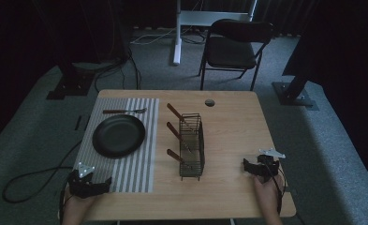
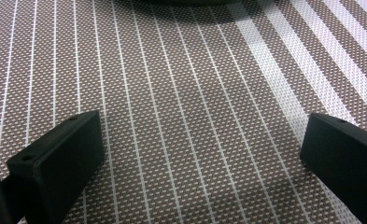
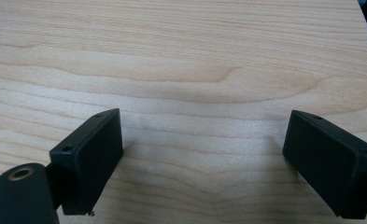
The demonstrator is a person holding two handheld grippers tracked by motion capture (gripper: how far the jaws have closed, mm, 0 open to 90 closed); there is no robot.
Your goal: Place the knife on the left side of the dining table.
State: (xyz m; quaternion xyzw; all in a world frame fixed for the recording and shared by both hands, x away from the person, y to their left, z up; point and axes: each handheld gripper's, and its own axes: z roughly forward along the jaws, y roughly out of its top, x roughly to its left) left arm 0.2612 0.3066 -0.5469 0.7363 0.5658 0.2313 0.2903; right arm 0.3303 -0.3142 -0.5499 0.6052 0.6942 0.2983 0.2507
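- A wooden worktop (image 1: pixel 233 126) seen from above, a person's hands entering at its near edge, each holding a two-jaw gripper.
- The left gripper (image 1: pixel 89 184) sits at the near edge of a striped placemat (image 1: pixel 139 164); in its own view the jaws stand wide apart over the woven mat (image 2: pixel 181 116), holding nothing.
- The right gripper (image 1: pixel 259 166) rests on bare wood near the right edge, jaws spread wide and empty, wood grain (image 3: pixel 195 93) between them.
- A black plate (image 1: pixel 119 136) lies on the placemat, with a fork (image 1: pixel 124 111) just beyond it.
- A wire rack (image 1: pixel 191 146) stands mid-worktop, just right of the mat, with three wooden-handled utensils (image 1: pixel 174 131) leaning out to its left.
- A folding chair (image 1: pixel 235 47) stands on the carpet behind.
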